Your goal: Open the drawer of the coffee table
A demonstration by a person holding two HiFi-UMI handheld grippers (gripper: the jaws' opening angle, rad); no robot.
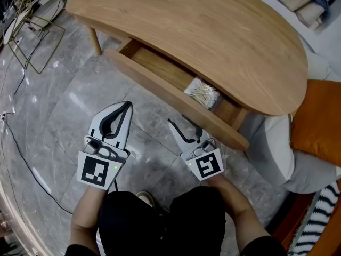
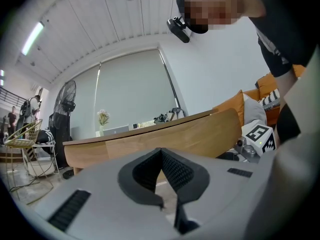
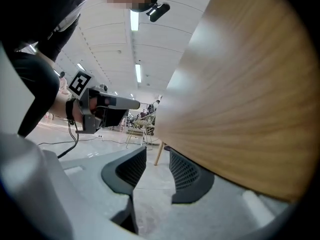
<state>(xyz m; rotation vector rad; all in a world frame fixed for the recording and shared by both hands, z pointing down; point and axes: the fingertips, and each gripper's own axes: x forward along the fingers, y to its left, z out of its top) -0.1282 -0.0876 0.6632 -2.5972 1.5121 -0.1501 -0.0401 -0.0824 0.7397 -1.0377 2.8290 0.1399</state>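
The wooden coffee table point(image 1: 202, 31) has its drawer point(image 1: 176, 92) pulled out toward me, with a clear box of cotton swabs point(image 1: 202, 92) inside at the right. My right gripper point(image 1: 177, 120) point(image 3: 156, 156) is open just below the drawer front point(image 3: 250, 94). Nothing sits between its jaws, and the right jaw is close to the wood. My left gripper point(image 1: 127, 106) point(image 2: 161, 154) is shut and empty, hanging over the floor a little in front of the drawer and apart from it.
A grey sofa with an orange cushion point(image 1: 319, 121) stands right of the table. A gold wire rack point(image 1: 32, 31) sits at the far left, and a black cable point(image 1: 16, 137) runs across the grey stone floor. A table leg point(image 1: 95, 40) stands at the left.
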